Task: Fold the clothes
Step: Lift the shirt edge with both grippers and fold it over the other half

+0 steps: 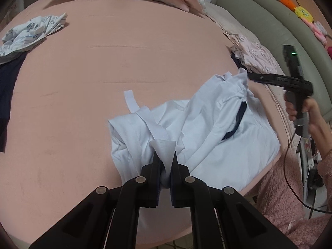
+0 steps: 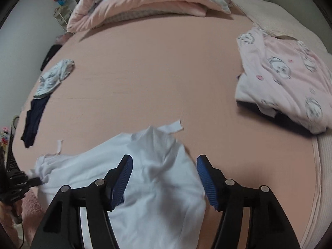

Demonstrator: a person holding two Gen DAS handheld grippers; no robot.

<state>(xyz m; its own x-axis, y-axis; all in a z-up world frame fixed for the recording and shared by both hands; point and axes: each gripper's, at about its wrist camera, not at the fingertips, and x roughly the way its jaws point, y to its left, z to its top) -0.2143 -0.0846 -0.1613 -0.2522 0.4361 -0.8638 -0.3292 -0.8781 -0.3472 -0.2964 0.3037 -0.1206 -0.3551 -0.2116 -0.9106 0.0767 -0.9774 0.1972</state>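
Observation:
A white garment (image 1: 217,124) lies crumpled near the front right edge of the pink bed (image 1: 124,62), with a dark ribbon across it and loose white straps. My left gripper (image 1: 165,166) is shut on a raised fold of this garment. Seen from the right wrist, the same white garment (image 2: 155,166) spreads under and between the blue pads (image 2: 124,174) of my right gripper (image 2: 165,159), which stands open and does not press the cloth. From the left wrist, the right gripper (image 1: 250,76) sits at the garment's far corner, held by a hand.
A printed pale garment (image 1: 31,33) and a dark navy one (image 1: 6,93) lie at the bed's left side. Pink printed pyjamas (image 2: 286,78) rest at the right. A folded quilt (image 2: 145,2) lies at the far end. The bed's front edge runs close below the grippers.

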